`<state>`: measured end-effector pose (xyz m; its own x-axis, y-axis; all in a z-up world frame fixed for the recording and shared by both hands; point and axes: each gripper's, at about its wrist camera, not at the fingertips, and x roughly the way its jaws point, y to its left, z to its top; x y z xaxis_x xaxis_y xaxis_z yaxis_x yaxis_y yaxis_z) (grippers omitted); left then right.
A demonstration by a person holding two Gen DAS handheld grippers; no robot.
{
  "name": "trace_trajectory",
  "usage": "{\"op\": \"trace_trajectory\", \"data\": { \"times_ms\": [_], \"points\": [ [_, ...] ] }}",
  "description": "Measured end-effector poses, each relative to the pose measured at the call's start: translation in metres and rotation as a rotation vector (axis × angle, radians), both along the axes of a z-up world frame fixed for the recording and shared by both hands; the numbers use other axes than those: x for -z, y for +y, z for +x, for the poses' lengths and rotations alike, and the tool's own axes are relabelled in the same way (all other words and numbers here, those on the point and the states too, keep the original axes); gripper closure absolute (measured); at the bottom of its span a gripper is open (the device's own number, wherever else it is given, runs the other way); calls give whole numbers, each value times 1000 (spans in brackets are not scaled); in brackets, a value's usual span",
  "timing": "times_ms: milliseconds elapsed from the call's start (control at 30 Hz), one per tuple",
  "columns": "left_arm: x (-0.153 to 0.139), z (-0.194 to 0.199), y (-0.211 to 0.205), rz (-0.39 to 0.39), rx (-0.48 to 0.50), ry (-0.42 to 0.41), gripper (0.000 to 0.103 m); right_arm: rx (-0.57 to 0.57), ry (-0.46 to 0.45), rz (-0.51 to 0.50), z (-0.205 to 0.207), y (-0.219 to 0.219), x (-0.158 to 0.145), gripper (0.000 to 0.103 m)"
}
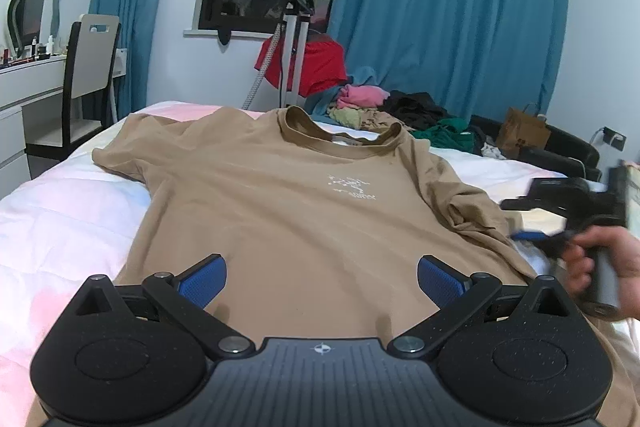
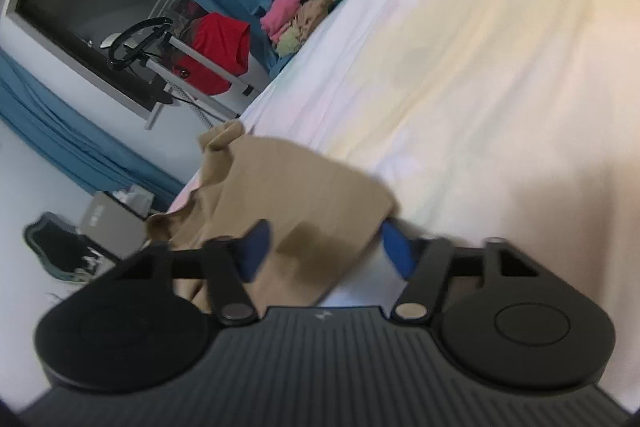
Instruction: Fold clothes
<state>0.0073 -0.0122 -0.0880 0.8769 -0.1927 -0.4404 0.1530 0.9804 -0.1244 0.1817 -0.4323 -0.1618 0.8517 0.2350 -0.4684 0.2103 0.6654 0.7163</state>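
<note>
My left tool (image 1: 322,277) hangs with its blue-padded fingers (image 1: 204,277) spread wide and nothing between them, poised low over the lower middle of the tan short-sleeved cotton T-shirt (image 1: 304,211). My right tool (image 2: 324,247) is tilted on its side at the shirt's right sleeve (image 2: 304,187); its jaws stand partly apart, with the sleeve cloth lying loosely between them. The picture is blurred, but I see no pad pressing on the fabric, so I take it as holding nothing. From the left wrist view that tool appears as a dark smear at the shirt's right edge, with my right hand (image 1: 596,263) wrapped round its handle.

The shirt lies face up on the bed with the white and pale pink quilt (image 1: 60,227), collar away from me, white chest print showing, left sleeve spread flat, right sleeve bunched and creased. Beyond the collar sits a heap of unfolded clothes in pink, green and black (image 1: 384,107), and a garment steamer stand with a red garment (image 1: 308,67) before the blue curtains (image 1: 452,7).

I judge this to be the laying-out step: the shirt is spread but no fold is made. Next the right sleeve seems to need smoothing, then each tool needs a grip on one side's edge to carry it across the middle.
</note>
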Motion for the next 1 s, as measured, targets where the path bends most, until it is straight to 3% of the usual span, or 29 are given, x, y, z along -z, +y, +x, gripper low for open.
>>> {"op": "trace_trajectory", "data": {
  "times_ms": [67,167,367,533,567,600,633,667,700,800,867,1000],
  "points": [
    [1,0,-3,13,11,-6,0,-45,15,-60,14,10,-3,97],
    [3,4,-5,12,21,4,0,-71,3,-224,30,18,-25,97],
    [11,16,-6,-7,28,32,0,66,-54,-519,66,-29,-87,97],
    [19,26,-9,1,29,44,0,128,20,-608,96,-65,-89,94],
    [20,29,-9,4,26,48,0,131,31,-603,97,-70,-86,89],
    [22,31,-9,7,22,52,1,139,28,-589,95,-74,-83,85],
    [22,32,-9,7,17,54,1,158,5,-555,87,-78,-79,63],
    [23,33,-8,6,12,57,1,177,-21,-519,78,-82,-76,32],
    [23,34,-7,3,7,57,1,200,-53,-468,70,-83,-71,20],
    [20,33,-5,-10,-1,51,1,228,-127,-256,39,-86,-56,17],
    [18,30,-4,-12,-2,43,1,222,-140,-59,9,-84,-38,16],
    [11,20,-5,3,0,26,1,172,-92,173,-31,-65,-5,15]
  ]
}}
